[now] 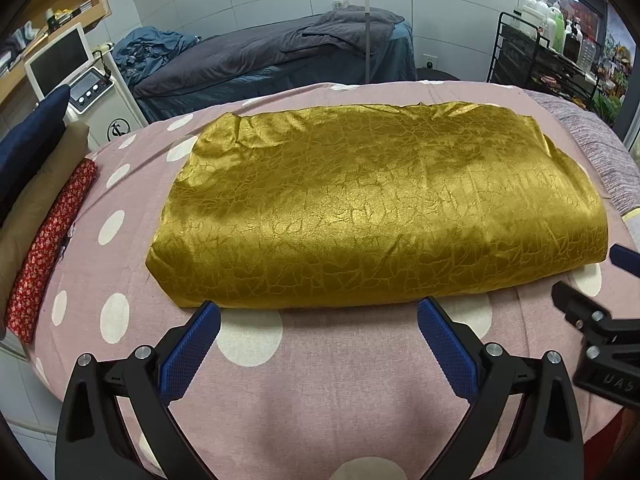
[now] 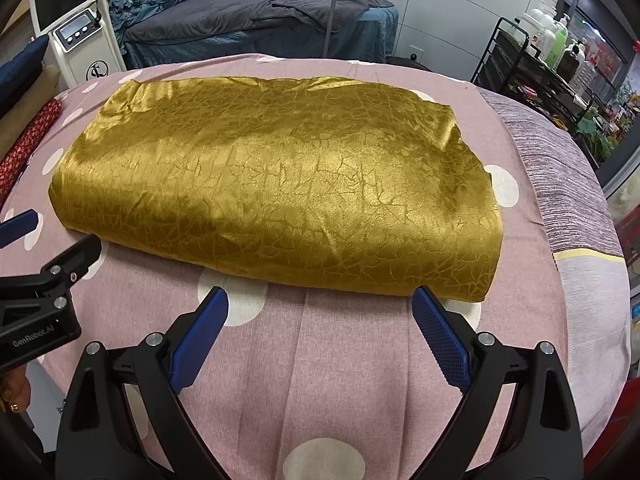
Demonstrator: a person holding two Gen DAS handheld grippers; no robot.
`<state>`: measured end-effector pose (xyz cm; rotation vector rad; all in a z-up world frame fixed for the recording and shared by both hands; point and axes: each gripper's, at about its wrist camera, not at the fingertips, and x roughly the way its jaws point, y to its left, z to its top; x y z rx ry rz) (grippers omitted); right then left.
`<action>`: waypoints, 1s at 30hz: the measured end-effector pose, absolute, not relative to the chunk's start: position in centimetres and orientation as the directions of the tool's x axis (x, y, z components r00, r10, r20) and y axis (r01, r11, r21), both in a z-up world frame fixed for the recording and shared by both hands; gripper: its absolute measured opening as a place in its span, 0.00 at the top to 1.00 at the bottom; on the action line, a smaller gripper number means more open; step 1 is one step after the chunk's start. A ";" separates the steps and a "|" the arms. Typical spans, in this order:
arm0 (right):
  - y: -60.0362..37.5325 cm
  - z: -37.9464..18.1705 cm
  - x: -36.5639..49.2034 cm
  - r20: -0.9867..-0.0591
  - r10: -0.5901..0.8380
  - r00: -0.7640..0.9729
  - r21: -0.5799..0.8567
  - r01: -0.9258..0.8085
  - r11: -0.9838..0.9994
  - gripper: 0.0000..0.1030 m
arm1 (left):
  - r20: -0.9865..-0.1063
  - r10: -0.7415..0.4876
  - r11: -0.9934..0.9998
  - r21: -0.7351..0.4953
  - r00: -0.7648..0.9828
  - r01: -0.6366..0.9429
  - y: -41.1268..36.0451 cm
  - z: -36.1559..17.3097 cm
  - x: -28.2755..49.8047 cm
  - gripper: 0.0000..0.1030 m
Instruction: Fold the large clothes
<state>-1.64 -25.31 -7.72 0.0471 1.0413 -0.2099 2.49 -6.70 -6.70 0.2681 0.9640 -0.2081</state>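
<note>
Gold satin cloth lies folded mid bed. Left gripper & right gripper at its near edge, both jaws wide open, holding nothing.

The gold cloth was a glossy satin, crackle-patterned and sheened where light struck. Under it the pink sheet was matt woven cotton with white dots. The left gripper and right gripper had matt black plastic arms, bright metal screws and blue pads with a rough, knurled rubber face. At far left lay a red print cloth, matt. The far rack looked like black-painted metal, though too small to be sure.
</note>
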 end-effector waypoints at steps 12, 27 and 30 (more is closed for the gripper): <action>-24.9 -6.1 -1.3 -0.834 -0.161 0.527 -0.059 0.206 0.977 0.11 | -0.836 -0.065 0.935 0.139 0.545 0.325 -7.4 -7.0 1.9 0.06; -25.3 -6.7 -1.4 -0.843 -0.162 0.513 -0.058 0.214 0.975 0.11 | -0.838 -0.034 0.937 0.163 0.545 0.309 -7.3 -7.1 2.3 0.06; -25.2 -6.8 -1.4 -0.844 -0.161 0.511 -0.059 0.210 0.976 0.11 | -0.837 -0.038 0.937 0.160 0.546 0.311 -7.3 -7.1 2.3 0.06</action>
